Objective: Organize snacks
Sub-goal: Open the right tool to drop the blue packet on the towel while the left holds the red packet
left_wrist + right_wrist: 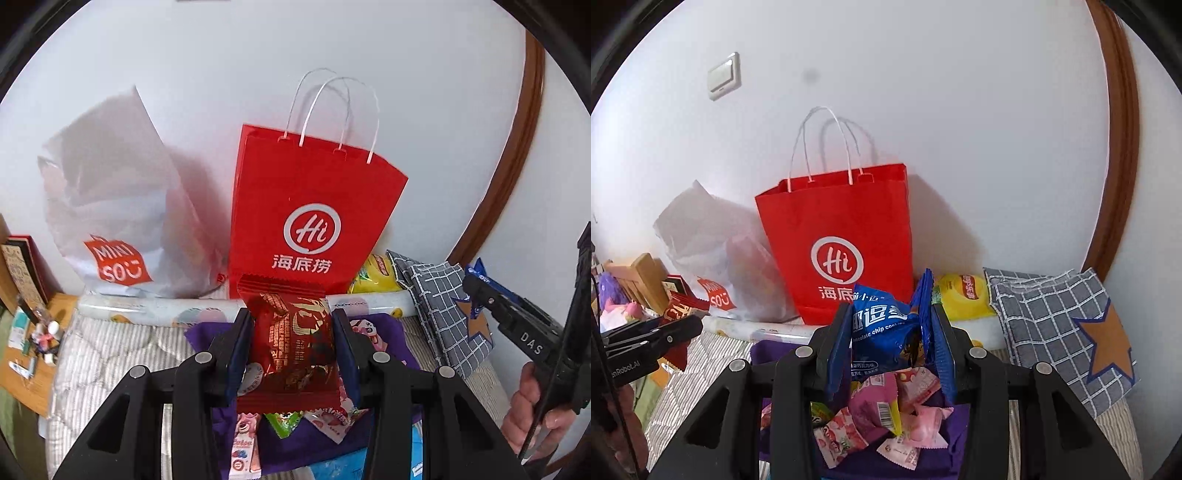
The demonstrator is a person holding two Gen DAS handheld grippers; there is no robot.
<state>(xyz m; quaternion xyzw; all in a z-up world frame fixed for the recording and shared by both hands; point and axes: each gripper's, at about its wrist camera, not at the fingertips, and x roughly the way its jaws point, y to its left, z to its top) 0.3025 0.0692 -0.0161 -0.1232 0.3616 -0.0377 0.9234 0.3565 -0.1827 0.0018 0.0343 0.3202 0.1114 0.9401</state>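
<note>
Left gripper (293, 343) has its jaws clamped on a dark red packet (293, 347), right gripper (892, 347) pinches a blue cookie pack (882, 325). Both are up over the snack pile (882, 424) on the purple cloth (945, 443), with the red bag (842, 240) upright against the wall at the bed's far edge.

Beyond the tool, a checked cloth with an orange star (1067, 325) lies to the right on the striped bed (122, 354); a wall switch (724, 75) sits upper left.

Right claw (892, 345) clamping blue cookie packet (882, 328), red paper bag (838, 236) behind
</note>
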